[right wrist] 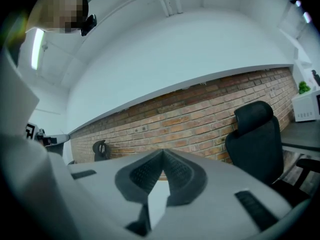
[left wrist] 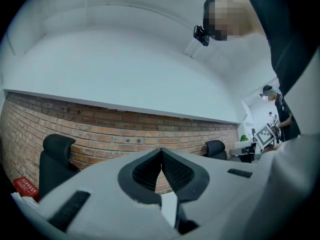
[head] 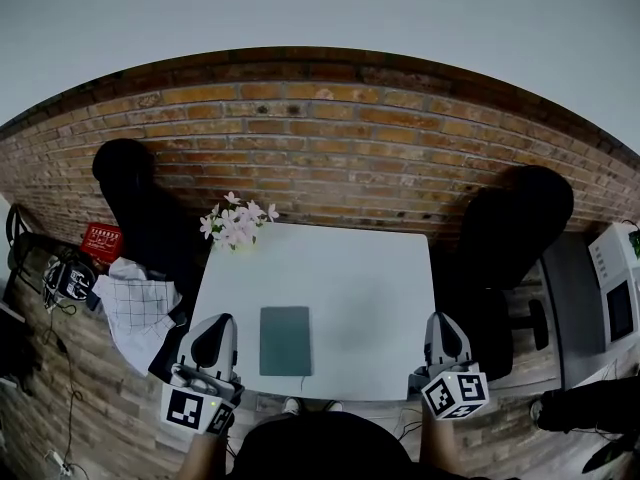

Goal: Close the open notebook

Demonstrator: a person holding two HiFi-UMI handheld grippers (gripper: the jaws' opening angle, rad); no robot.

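Brick wall runs the whole far side; white worktop stands just off it, far edge near the bricks, near edge at the person; most of its surface is bare, wide room on both sides of the book. A black chair stands off the worktop's far left corner, a second chair off the right edge, neither touching it that I can tell. The notebook lies flat and shut, dark green cover up, near the front edge, about midway between the two tools and apart from both. Pink flowers sit at the far left corner, well apart from the book. Left tool is over the front left corner, right tool over the front right corner. In the left gripper view the left tool is clenched tip to tip on nothing; right tool likewise pinched together, nothing in it. The front edge is partly hidden by the person's head; both gripper views look at the wall, with no notebook in them.
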